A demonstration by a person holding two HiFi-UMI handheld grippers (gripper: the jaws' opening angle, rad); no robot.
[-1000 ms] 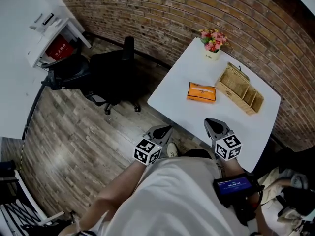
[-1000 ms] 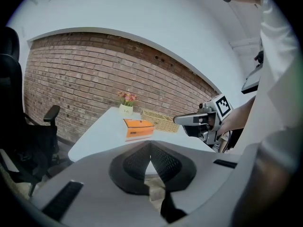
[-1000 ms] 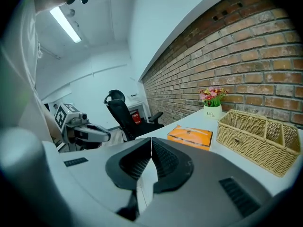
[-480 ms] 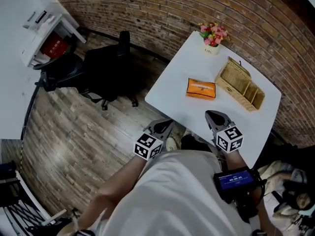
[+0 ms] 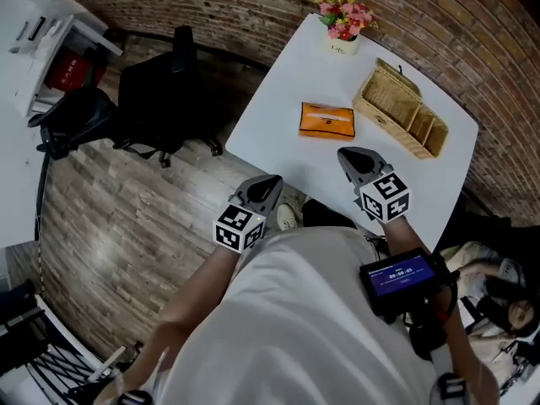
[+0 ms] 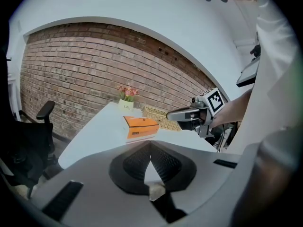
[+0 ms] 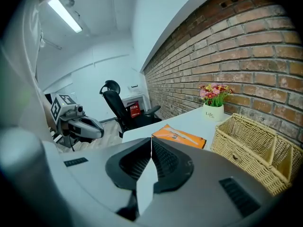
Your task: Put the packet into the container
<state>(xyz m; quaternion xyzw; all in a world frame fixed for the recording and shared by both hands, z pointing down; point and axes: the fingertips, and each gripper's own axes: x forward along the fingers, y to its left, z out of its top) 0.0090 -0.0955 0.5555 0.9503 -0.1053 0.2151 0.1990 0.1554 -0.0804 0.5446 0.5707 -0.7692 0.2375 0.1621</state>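
Head view: the right tongs have advanced over the white surface, nearer the flat orange packet than before. They and the left tongs are closed, empty.

**Surfaces and finishes**

The packet has a smooth, faintly shiny orange wrapping; the container is rough woven wicker. The table is smooth matt white — the wall coarse brick, the floor grainy wood planks.
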